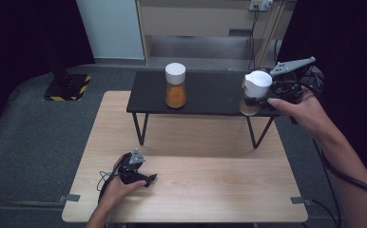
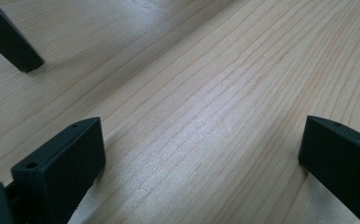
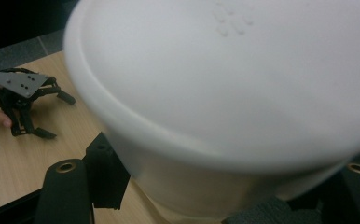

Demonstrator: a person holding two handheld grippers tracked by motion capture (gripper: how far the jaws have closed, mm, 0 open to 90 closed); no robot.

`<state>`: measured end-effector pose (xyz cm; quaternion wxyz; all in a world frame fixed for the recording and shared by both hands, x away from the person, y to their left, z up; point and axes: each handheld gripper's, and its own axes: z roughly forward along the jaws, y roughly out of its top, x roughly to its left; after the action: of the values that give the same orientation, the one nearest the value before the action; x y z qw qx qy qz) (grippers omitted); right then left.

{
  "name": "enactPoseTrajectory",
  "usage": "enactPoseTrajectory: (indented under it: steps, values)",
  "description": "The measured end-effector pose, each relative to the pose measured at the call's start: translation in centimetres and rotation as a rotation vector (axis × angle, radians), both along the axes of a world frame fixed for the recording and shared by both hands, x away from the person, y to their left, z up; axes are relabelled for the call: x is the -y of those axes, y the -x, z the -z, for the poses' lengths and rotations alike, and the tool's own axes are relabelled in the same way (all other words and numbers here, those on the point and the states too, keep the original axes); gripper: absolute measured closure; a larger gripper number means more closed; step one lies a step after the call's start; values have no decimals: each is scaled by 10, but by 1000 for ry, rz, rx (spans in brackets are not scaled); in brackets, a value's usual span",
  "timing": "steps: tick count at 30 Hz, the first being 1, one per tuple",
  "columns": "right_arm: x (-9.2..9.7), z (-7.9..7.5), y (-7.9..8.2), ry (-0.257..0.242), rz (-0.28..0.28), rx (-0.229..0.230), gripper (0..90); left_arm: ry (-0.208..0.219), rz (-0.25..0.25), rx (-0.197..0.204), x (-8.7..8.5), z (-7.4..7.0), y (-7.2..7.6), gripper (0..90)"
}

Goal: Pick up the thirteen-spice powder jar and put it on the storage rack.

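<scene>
I have the table [image 1: 186, 190] in front of me, with a black shelf [image 1: 205, 92] standing along its far edge. One white-capped jar [image 1: 175, 85] of orange powder stands left of the shelf's middle. At the shelf's right end my right hand-held gripper [image 1: 257, 95] is clenched on a second jar [image 1: 256, 88], tilted and held by its white cap [image 3: 225, 84], probably for lifting off. My left hand-held gripper [image 1: 146, 179] rests near the table's near-left corner, jaws released and out of the way.
</scene>
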<state>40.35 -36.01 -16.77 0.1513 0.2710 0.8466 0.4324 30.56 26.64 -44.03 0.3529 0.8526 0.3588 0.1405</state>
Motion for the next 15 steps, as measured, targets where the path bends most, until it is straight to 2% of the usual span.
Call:
enactPoseTrajectory:
  steps: [15]
  values:
    - [-7,8,-31,8,29,-24,315,0,5,0,0,0,-1,0]
